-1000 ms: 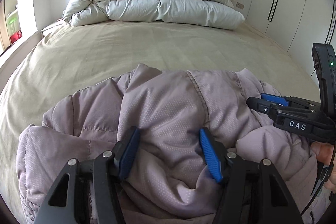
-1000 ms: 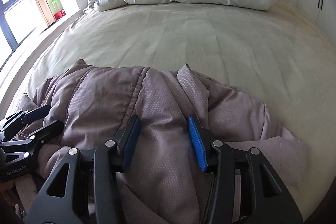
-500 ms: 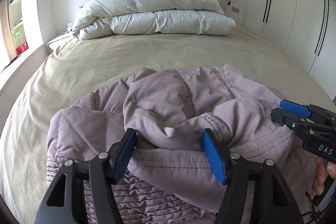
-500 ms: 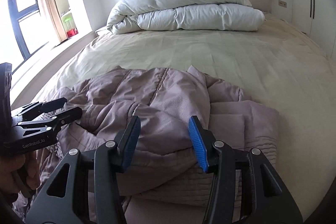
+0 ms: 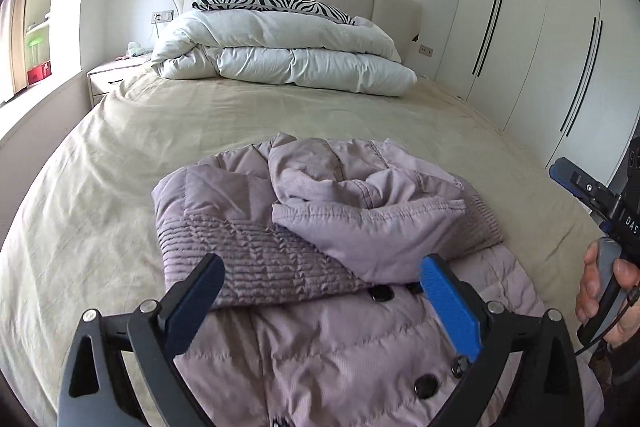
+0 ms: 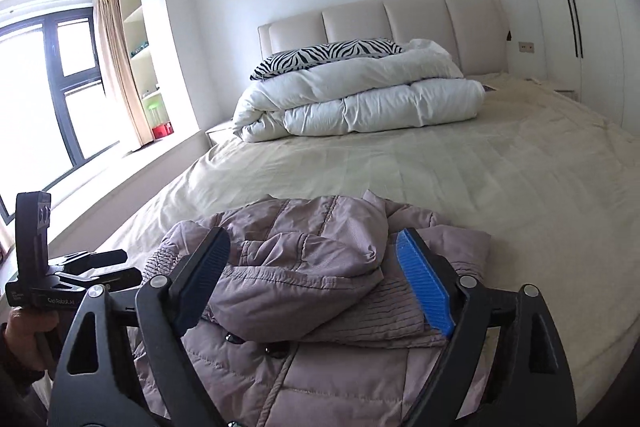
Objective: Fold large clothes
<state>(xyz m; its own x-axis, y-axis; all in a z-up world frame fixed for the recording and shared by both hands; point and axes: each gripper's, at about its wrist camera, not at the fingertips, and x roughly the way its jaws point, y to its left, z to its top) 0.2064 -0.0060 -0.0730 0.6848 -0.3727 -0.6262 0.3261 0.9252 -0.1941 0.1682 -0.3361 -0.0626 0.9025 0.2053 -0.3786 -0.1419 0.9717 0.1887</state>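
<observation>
Daylight is pouring in from the window [image 6: 44, 99] on the left, blowing its panes out to white glare. The bed [image 6: 400, 163] is lying evenly lit — only soft shadows are gathering in the folds of the jacket [image 5: 320, 227]. Both fisheye views are bending straight lines and darkening at the corners — focus is holding sharp throughout.

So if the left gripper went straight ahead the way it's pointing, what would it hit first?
Probably the folded-over top of the lilac padded jacket, lying directly ahead of the open left gripper. Depth is uncertain through the fisheye.
</observation>
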